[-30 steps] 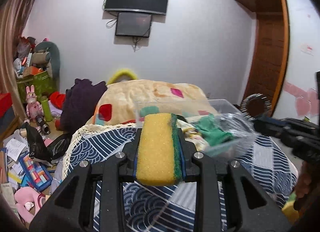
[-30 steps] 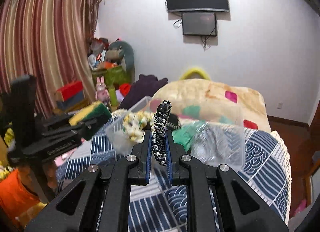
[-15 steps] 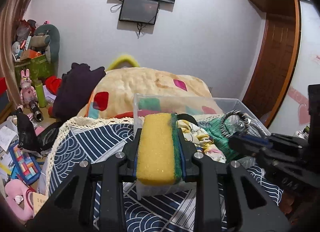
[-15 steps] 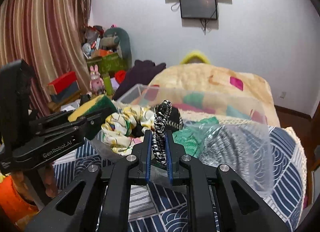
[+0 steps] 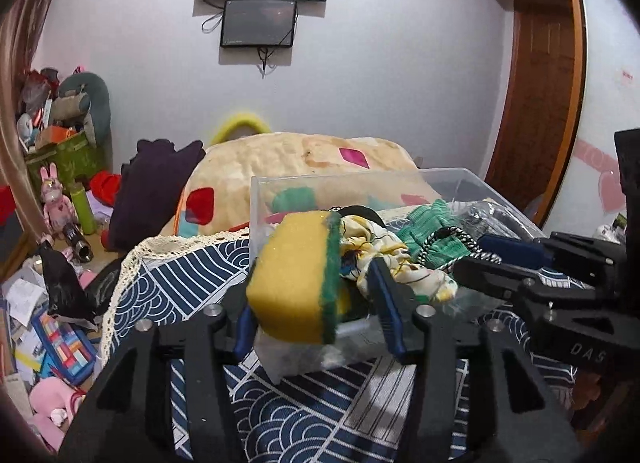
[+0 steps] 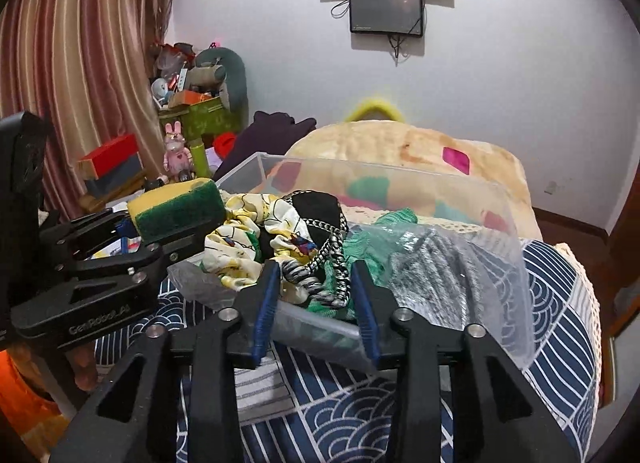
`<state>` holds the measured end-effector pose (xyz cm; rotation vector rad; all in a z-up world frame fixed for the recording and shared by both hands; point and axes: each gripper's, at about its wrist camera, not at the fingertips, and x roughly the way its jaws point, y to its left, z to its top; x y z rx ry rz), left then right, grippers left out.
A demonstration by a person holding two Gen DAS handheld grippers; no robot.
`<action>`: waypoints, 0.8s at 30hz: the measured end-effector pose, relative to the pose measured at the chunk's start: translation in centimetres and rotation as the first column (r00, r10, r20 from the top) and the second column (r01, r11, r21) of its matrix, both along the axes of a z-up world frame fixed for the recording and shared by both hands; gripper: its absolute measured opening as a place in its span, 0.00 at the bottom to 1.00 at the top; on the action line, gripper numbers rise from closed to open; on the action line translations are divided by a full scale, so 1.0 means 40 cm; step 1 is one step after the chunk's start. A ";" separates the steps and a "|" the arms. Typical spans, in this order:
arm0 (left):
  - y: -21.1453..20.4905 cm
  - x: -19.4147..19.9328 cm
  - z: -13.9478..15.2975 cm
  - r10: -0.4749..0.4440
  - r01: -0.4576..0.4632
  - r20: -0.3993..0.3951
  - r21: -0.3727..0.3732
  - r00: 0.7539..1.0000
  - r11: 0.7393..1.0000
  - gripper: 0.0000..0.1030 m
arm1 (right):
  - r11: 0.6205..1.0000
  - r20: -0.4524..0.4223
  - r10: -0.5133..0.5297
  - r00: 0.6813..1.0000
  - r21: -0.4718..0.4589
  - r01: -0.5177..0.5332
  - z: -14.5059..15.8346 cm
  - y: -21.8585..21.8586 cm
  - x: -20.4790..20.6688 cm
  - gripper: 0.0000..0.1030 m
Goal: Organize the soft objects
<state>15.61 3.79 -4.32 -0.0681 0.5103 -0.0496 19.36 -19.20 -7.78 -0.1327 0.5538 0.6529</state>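
Left claw point(image 5: 316, 303) has its jaws parted with the sponge point(image 5: 298, 277) loose between them at the near rim of the clear bin point(image 5: 360, 179), so it may tumble outside onto the bed, while the right claw point(image 6: 316, 295), also spread, leaves the braided cord point(image 6: 332, 263) inside.

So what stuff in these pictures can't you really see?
- Bottom of the clear plastic bin, right wrist view: buried under the yellow-patterned cloth and other fabrics.
- Whether the yellow and green sponge touches the left tool, left wrist view: sponge covers that gap.
- Wall screens: too dark.
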 end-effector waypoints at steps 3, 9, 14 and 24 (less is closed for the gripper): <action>0.001 -0.024 0.011 0.022 -0.022 0.027 0.006 0.999 1.000 0.62 | 1.000 0.006 -0.003 1.000 0.020 0.003 0.007 -0.021 -0.013 0.34; 0.015 -0.056 0.045 0.032 -0.031 0.050 -0.013 0.998 0.999 0.63 | 0.998 0.036 -0.016 0.999 0.062 0.013 0.035 -0.060 -0.045 0.41; -0.004 -0.114 0.079 0.015 -0.018 0.110 0.024 0.994 1.000 0.63 | 0.996 0.098 -0.022 0.995 0.088 0.014 0.074 -0.088 -0.085 0.42; -0.046 -0.237 0.152 -0.034 0.031 0.223 0.013 0.974 0.999 0.68 | 0.986 0.216 -0.070 0.974 0.160 0.036 0.137 -0.157 -0.192 0.52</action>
